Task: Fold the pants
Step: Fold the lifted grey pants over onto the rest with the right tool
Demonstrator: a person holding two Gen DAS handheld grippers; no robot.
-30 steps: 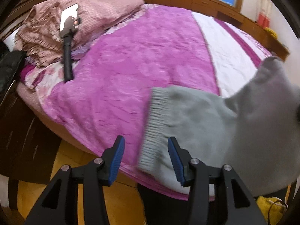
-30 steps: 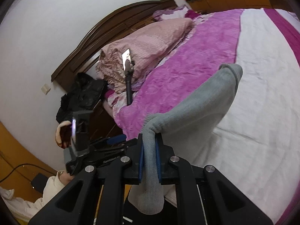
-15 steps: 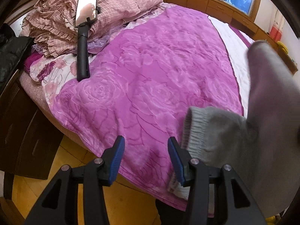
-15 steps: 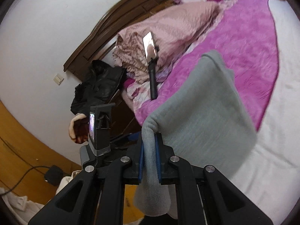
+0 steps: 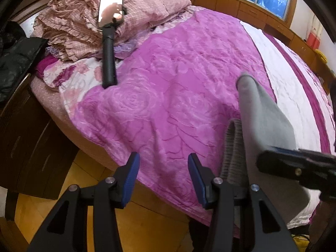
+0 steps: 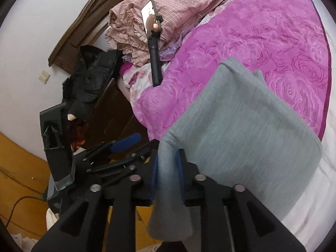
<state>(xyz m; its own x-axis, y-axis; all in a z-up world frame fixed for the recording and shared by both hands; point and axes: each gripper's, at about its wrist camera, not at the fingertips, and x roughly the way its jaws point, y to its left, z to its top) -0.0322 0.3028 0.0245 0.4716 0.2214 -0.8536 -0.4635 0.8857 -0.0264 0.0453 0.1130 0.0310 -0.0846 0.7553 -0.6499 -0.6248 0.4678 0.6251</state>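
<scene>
The right gripper (image 6: pixel 168 174) pinches the grey pants (image 6: pixel 237 126), lifted over the bed (image 6: pixel 262 31). The left gripper (image 5: pixel 162 178) is spread, empty. No finished fold shows; most work seems left.

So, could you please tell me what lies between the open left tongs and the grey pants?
Nothing lies there. In the left wrist view, only the purple blanket shows between the left tongs and the pants, beside the right-hand finger.
</scene>
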